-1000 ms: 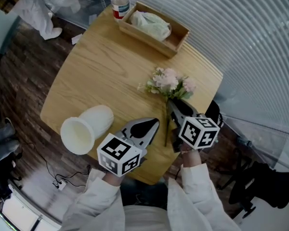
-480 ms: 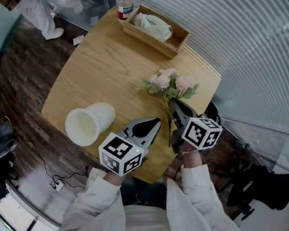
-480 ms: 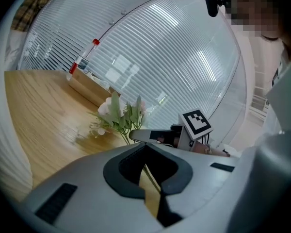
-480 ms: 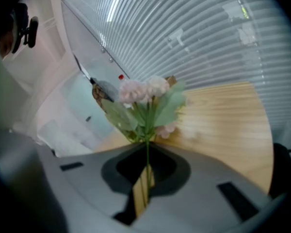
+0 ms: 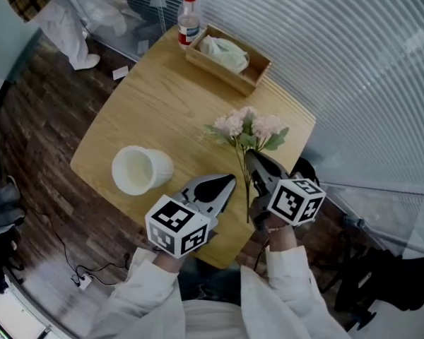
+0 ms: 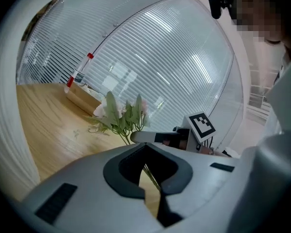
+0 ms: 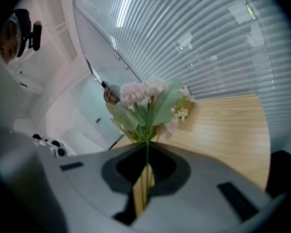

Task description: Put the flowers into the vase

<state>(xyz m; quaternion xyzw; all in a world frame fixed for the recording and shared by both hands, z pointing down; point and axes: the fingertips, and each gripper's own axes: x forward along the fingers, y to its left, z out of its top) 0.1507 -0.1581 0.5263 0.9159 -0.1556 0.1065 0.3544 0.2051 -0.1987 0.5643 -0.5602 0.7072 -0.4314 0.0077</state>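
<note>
Where the table stands: a rounded table [image 5: 162, 97] on a dark plank floor [image 5: 35, 147], with a ribbed translucent wall [image 5: 353, 62] curving round from its 12 to its 4 o'clock side.
Table top: pale grained wood, matt, with rounded corners.
Tray [image 5: 258, 73]: a shallow oblong wooden box at the table's 1 o'clock edge, with a crumpled pale bag [image 5: 222, 51] inside.
Bottle [image 5: 189, 20]: clear with a red cap, just beside the tray's 10 o'clock end.
Vase [image 5: 141, 169]: white, smooth and tapered with a wide mouth, at 7 o'clock from the table's middle, well apart from the flowers.
Flowers [image 5: 249, 129]: pale pink blooms, green leaves and thin stems, at 4 o'clock from the table's middle, blooms toward 12.
Right gripper [image 5: 258, 162]: jaws clamped tight on the stems, below the leaves.
Left gripper [image 5: 226, 183]: jaws together with nothing between them, at 9 o'clock from the right gripper, near the stem ends.
</note>
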